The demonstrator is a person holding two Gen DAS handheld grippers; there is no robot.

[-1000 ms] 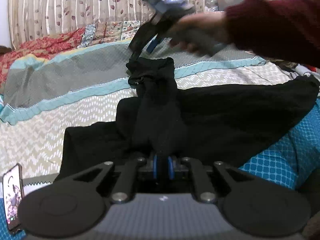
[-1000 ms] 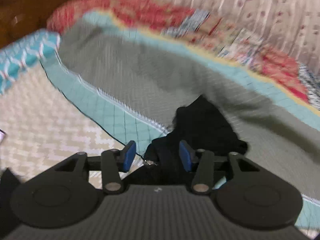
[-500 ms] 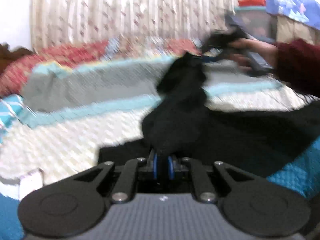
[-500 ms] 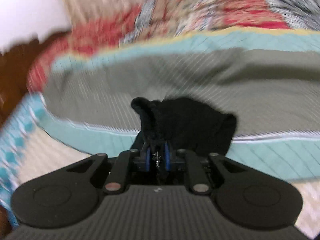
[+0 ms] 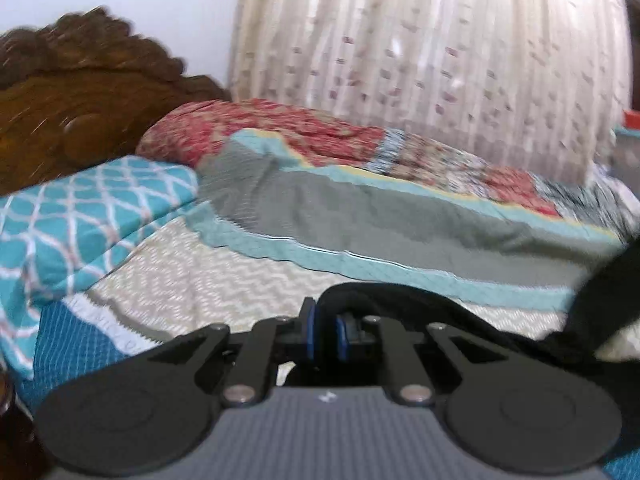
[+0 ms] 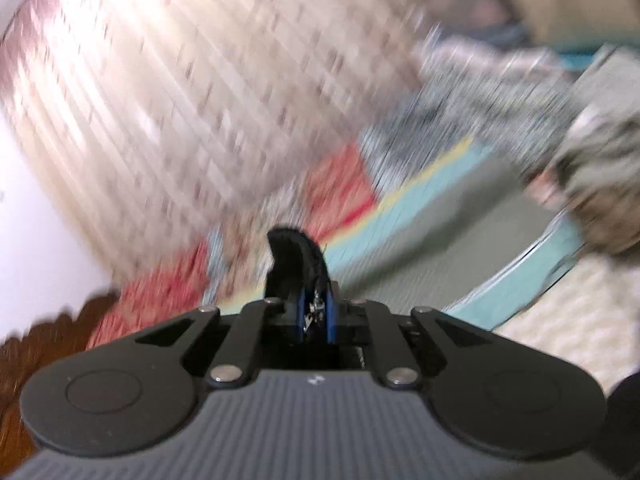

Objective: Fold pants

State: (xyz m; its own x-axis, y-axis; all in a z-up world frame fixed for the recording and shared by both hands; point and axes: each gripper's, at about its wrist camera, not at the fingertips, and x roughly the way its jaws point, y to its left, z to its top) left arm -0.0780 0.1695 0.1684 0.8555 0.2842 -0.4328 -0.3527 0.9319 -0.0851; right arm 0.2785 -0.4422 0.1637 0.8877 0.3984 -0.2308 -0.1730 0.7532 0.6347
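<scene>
Evidently little is done yet: left gripper [image 5: 325, 334] and right gripper [image 6: 315, 312] each pinch black pants [image 5: 448, 312] between closed pads, cloth trailing rightward from the left one; no fold shows, so every fold remains.

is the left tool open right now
No, the left tool is shut on the black pants, its blue pads close together with fabric pinched between them.

— What does my left gripper [image 5: 325, 338] look like?
— Black linkage arms, blue finger pads [image 5: 310, 336], two silver screws, two round black discs, grey ribbed housing bearing a small white mark.
— And my right gripper [image 6: 315, 312]?
— Same build throughout; view blurred.
</scene>
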